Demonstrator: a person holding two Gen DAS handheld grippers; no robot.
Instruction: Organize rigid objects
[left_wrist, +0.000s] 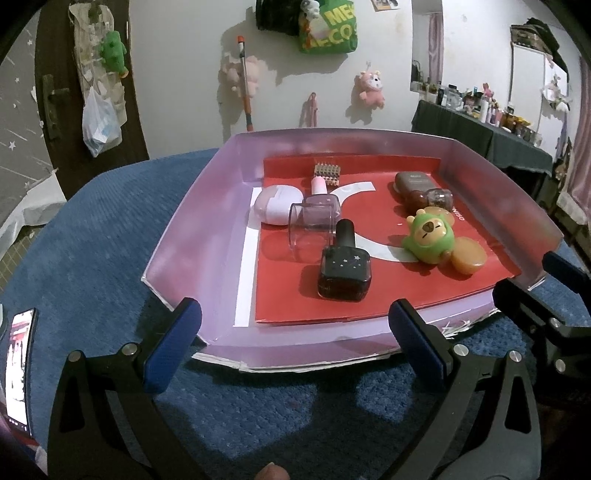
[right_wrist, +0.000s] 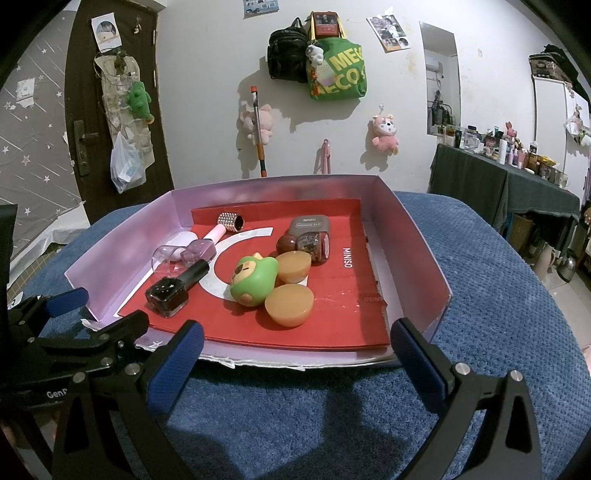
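Observation:
A lilac tray (left_wrist: 192, 229) (right_wrist: 413, 258) with a red liner holds the objects. A black bottle (left_wrist: 345, 269) (right_wrist: 173, 290) lies near its front. Behind it are a clear lilac bottle (left_wrist: 314, 221) (right_wrist: 184, 254), a white-lilac case (left_wrist: 275, 210) and a studded cap (left_wrist: 327, 171) (right_wrist: 231, 220). A green bear toy (left_wrist: 428, 236) (right_wrist: 255, 280), two orange domes (right_wrist: 290, 304) (right_wrist: 293, 266) and brown containers (left_wrist: 417, 190) (right_wrist: 308, 236) lie to the right. My left gripper (left_wrist: 295, 332) and right gripper (right_wrist: 295, 350) are open and empty in front of the tray.
The tray rests on a blue textured cloth (left_wrist: 92, 240) (right_wrist: 498, 295). A phone (left_wrist: 18, 369) lies at the left edge. A dark table with bottles (right_wrist: 517, 173) stands at the right. A door (right_wrist: 110, 110) and hanging bags and toys are behind.

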